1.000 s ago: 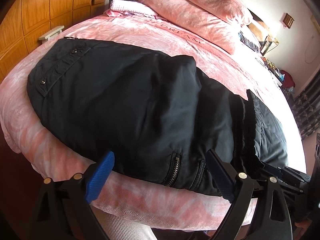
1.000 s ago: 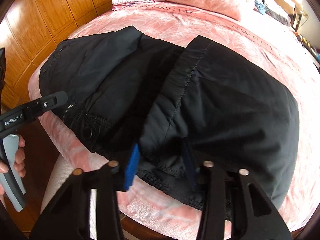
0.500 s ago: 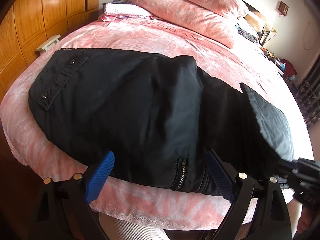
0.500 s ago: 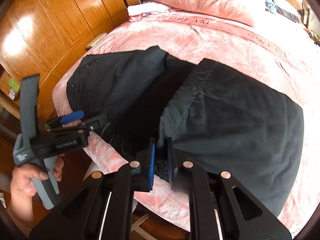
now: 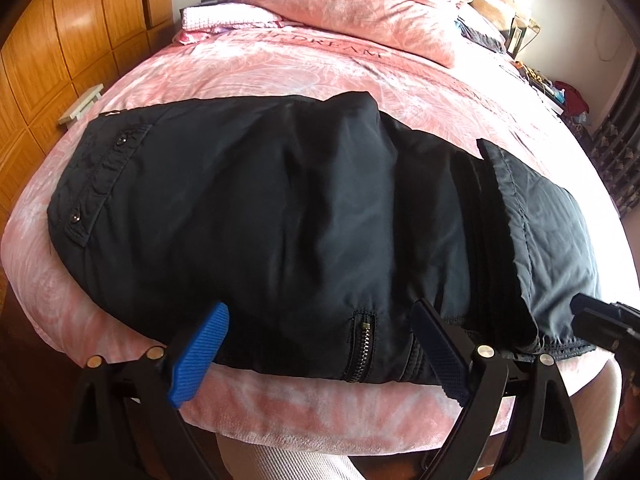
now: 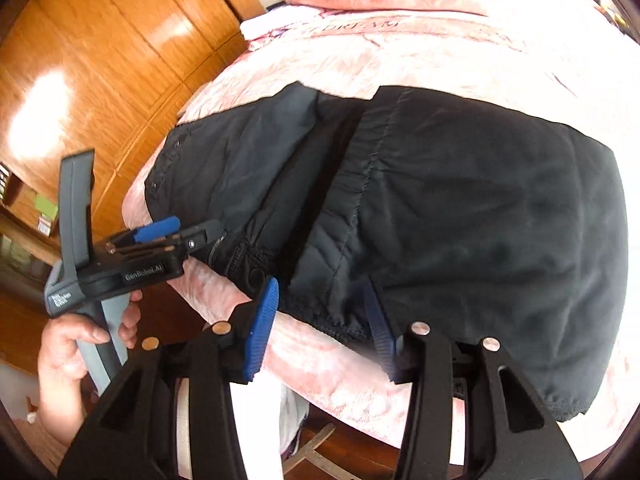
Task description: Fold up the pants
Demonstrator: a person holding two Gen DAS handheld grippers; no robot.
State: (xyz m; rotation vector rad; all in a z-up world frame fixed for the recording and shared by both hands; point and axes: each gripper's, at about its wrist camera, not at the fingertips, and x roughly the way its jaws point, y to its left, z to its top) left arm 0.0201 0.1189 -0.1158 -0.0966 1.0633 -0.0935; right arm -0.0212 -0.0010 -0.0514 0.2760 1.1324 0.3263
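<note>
Folded pants [image 5: 280,216], both grippers apparently open.

Black pants [image 5: 304,216], matte woven fabric, lying flat across the near edge of a pink bedspread [image 5: 304,68], lengthwise left to right. Waistband [image 5: 94,184] at the left end w/ two metal snaps, one near the top, one lower down. Legs folded back over themselves: a hemmed cuff edge [image 5: 508,208] w/ visible stitching lies on top at the right, running front to back. Dark strip of lower layer shows just left of that edge. Short metal zipper [image 5: 362,344] on the near side, upright, closed. Near edge hangs slightly over the bed's front. Right wrist view shows same fold [image 6: 360,184], top layer smooth, few wrinkles.
</note>
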